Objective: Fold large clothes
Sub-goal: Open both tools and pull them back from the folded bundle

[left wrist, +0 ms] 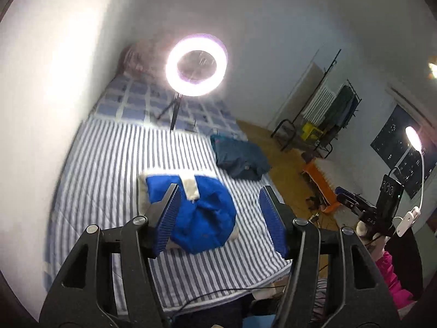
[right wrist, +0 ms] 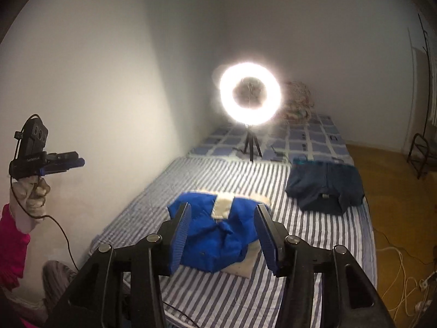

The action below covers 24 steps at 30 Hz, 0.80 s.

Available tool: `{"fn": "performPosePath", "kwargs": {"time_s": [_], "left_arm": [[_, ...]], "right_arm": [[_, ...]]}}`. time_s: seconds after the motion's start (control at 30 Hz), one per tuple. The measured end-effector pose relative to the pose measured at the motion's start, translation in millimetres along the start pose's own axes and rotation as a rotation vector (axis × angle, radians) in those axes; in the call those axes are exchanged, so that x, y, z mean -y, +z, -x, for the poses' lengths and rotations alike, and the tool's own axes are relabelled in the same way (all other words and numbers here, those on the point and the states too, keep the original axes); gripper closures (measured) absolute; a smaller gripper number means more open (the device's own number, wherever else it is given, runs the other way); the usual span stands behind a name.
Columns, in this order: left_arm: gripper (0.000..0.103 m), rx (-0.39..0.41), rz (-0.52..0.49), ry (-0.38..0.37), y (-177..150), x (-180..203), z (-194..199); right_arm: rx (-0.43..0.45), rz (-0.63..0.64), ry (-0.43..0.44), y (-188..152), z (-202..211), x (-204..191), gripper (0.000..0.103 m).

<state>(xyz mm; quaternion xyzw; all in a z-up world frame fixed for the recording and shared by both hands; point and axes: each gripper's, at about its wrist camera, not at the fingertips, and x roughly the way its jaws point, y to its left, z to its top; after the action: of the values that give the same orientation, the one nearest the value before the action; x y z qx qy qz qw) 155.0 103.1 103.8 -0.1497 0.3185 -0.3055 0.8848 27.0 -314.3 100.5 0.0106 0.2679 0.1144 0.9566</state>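
Lying folded on the blue-and-white striped bed sheet, near the middle of the bed: bright blue jacket with cream fleece lining, a cream strip showing on top and a cream edge under it. Held above it, apart from the cloth: left gripper with blue ribbed pads, jaws apart and nothing between them. Same for the right gripper, jaws standing open, empty, well over the jacket. Resting further back on the sheet, toward the right edge of the bed: folded dark teal garment, well apart from the blue one. Standing behind on a small black tripod, on the checked blue blanket: lit round ring lamp. Seen at the left of the right wrist view: gloved hand with a pink sleeve.
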Motion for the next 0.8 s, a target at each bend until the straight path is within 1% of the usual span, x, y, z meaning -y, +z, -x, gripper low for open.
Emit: {"fn": "performPosePath", "kwargs": {"time_s": [0.1,0.2,0.3,0.37,0.43,0.53,0.63,0.67,0.77,0.8], "left_arm": [[0.042,0.038,-0.053,0.006,23,23,31],[0.042,0.067,-0.108,0.010,43,47,58],[0.042,0.082,-0.139,0.018,55,59,67],[0.042,0.073,-0.134,0.012,60,58,64],[0.042,0.067,-0.120,0.007,65,53,58],[0.042,0.046,-0.083,0.018,66,34,38],[0.042,-0.011,-0.041,0.058,52,3,-3],[0.042,-0.026,-0.020,0.057,46,-7,-15],[0.042,-0.120,0.110,0.037,12,-55,-77],[0.042,-0.144,0.155,0.036,1,-69,-96]], "right_arm": [[0.051,0.041,0.004,25,35,-11,0.052],[0.084,0.085,-0.011,51,64,-24,0.052],[0.110,0.119,-0.026,73,81,-30,0.052],[0.126,0.142,-0.036,83,86,-32,0.052],[0.128,0.135,-0.028,92,86,-30,0.052],[0.130,0.124,-0.037,96,78,-20,0.052],[0.083,0.110,-0.045,91,51,-5,0.051],[0.056,0.093,-0.029,86,38,3,0.047],[-0.029,0.007,0.020,61,-6,24,0.046],[-0.066,-0.023,0.034,46,-29,32,0.046]]}}
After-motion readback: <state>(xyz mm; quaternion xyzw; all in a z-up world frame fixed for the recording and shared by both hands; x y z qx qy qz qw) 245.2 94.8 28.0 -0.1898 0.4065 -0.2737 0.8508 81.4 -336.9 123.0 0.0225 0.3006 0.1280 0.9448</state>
